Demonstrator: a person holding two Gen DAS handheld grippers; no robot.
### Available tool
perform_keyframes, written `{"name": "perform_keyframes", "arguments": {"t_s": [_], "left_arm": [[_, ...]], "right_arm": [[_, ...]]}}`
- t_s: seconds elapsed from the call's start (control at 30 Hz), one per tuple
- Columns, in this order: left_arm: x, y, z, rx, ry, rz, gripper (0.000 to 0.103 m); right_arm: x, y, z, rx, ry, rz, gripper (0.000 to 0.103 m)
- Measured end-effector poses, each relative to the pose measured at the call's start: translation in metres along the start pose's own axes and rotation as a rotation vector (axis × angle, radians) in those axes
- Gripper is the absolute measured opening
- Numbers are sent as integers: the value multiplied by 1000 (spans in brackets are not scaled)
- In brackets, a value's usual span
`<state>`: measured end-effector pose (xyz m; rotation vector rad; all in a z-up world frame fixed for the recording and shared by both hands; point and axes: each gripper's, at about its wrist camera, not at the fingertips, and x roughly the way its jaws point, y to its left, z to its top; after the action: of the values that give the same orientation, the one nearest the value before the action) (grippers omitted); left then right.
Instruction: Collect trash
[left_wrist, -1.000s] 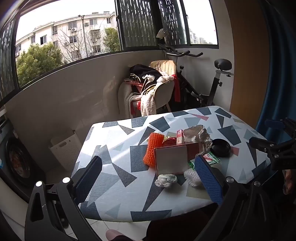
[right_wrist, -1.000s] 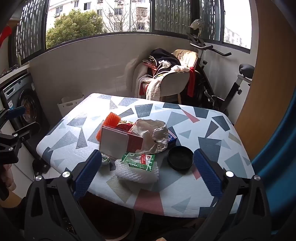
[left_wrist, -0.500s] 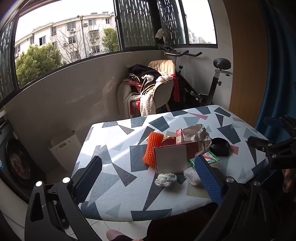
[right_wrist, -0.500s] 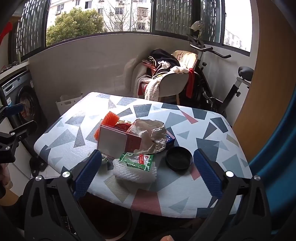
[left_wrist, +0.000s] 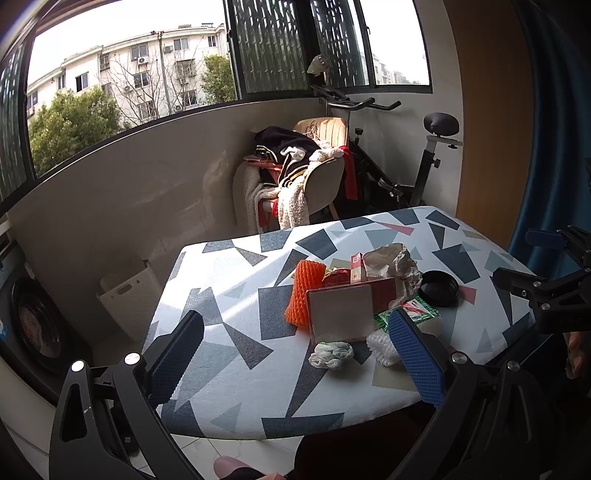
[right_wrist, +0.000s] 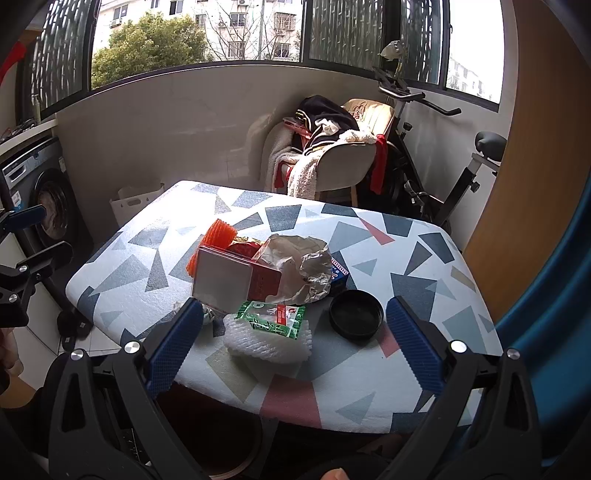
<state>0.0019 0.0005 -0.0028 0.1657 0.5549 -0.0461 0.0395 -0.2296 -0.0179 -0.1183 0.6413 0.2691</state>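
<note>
Since the earlier frames, very little has moved: both of your grippers have drifted only slightly relative to the table, and the litter lies as it did.

Left wrist view: your left gripper (left_wrist: 295, 347) hangs released, jaws spread wide and holding nothing, short of the near edge of the patterned table (left_wrist: 229, 295). The trash sits clustered right of centre: an orange foam net (left_wrist: 304, 291) against a red box with a pale lid (left_wrist: 341, 314), crumpled paper (left_wrist: 395, 260) behind it, a balled tissue (left_wrist: 331, 353) nearest you, and a black round lid (left_wrist: 439, 287) to the right. Your right gripper (left_wrist: 550, 280) shows at the right edge, apart from the table.

Right wrist view: that gripper (right_wrist: 291, 347) is likewise spread open and empty, hovering before the near edge. White foam netting (right_wrist: 266, 343) lies closest, with a green packet (right_wrist: 273, 319) resting on it; the black lid lies just beside them to the right, and the box and paper stand behind. A round rim below the table edge may be a bin (right_wrist: 236, 458), but I cannot tell.

Judgement: you are at the approach step; nothing has been collected. The next move calls for choosing one near item, the tissue for the left or the green packet for the right, descending squarely over it and closing without dragging its neighbours.
</note>
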Motion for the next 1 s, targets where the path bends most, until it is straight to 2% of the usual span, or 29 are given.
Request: {"name": "perform_keyframes", "arguments": {"t_s": [1.0], "left_arm": [[-2, 2, -4, 4, 2, -2, 98]], "right_arm": [[3, 0, -3, -4, 9, -5, 97]]}}
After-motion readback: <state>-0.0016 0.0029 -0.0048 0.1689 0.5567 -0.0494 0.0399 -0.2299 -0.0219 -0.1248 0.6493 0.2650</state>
